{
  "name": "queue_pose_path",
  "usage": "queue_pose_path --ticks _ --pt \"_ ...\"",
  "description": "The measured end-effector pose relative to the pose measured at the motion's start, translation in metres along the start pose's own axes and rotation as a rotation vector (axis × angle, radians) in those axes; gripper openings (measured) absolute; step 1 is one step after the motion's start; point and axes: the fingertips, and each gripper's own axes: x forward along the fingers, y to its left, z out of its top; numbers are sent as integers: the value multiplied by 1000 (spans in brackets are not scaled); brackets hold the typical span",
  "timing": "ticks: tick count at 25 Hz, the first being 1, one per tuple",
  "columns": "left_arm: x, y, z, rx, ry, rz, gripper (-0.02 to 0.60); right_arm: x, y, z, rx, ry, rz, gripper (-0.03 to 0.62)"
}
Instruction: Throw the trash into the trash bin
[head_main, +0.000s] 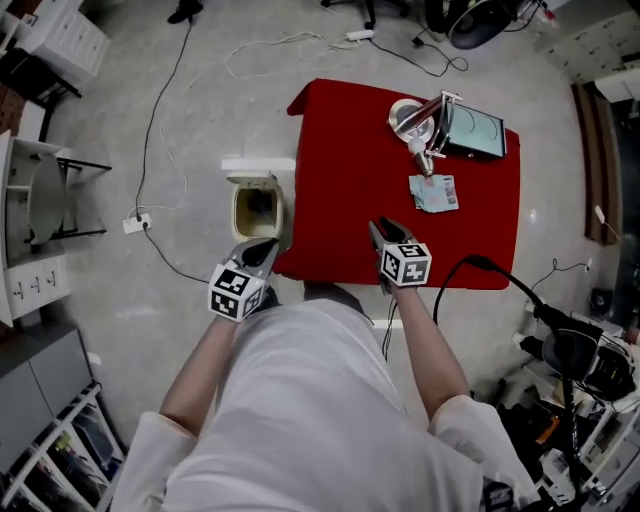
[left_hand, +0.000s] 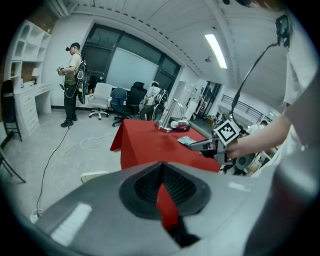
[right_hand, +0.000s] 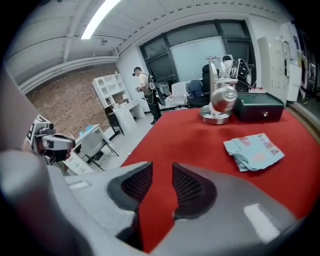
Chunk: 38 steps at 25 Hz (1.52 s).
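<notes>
The trash, a small pile of light-blue wrappers (head_main: 434, 192), lies on the red table (head_main: 340, 170) toward its right side; the right gripper view shows the wrappers (right_hand: 254, 151) ahead and to the right. A cream trash bin (head_main: 257, 208) with its lid up stands on the floor against the table's left edge. My right gripper (head_main: 382, 232) hovers over the table's near edge, its jaws open with only red cloth showing in the gap (right_hand: 162, 167). My left gripper (head_main: 263, 249) hangs just in front of the bin, jaws shut and empty (left_hand: 161, 167).
At the table's far right stand a metal stand with a bowl (head_main: 425, 125) and a dark green box (head_main: 475, 135). Cables and a power strip (head_main: 137, 223) lie on the floor to the left. A person (left_hand: 72, 82) stands far back, beside office chairs.
</notes>
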Motion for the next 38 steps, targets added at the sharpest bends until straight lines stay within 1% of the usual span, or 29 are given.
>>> queue_pose_path --ticks 7,12,13,15,18,20,22,23,25,27,28,29,30,34,38 --pt "38 -27 9 4 25 -9 5 -10 -105 6 0 10 -136 149" --pt "54 -33 10 -6 47 1 5 -3 -163 7 -14 55 -222 201" --pt "56 -33 10 -9 52 5 5 1 -173 6 -18 75 -235 223" --pt "60 -33 9 -16 63 12 5 9 -192 2 -34 116 -262 281" --pt "64 -32 9 -25 74 22 5 20 -213 -4 -47 177 -293 339" --pt "64 -29 8 -34 79 31 5 27 -219 -9 -36 210 -294 345" --pt "63 -26 8 -43 82 40 5 31 -218 -10 -28 211 -285 345" --pt "63 -24 8 -47 83 44 5 31 -216 -9 -28 202 -279 326" --pt "64 -22 9 -55 84 49 5 31 -212 -6 -22 179 -266 194" --pt "67 -21 9 -58 82 50 5 30 -213 -3 -6 168 -276 165" --pt "67 -21 10 -58 80 50 5 29 -214 -2 0 164 -286 140" --pt "67 -22 10 -58 77 48 5 28 -215 -2 6 162 -297 61" --pt "66 -22 9 -58 75 47 5 27 -216 -3 12 163 -305 47" --pt "64 -19 8 -63 60 43 5 22 -212 -2 18 164 -308 31" --pt "50 -12 1 -72 44 47 5 17 -183 -1 -12 149 -275 25"
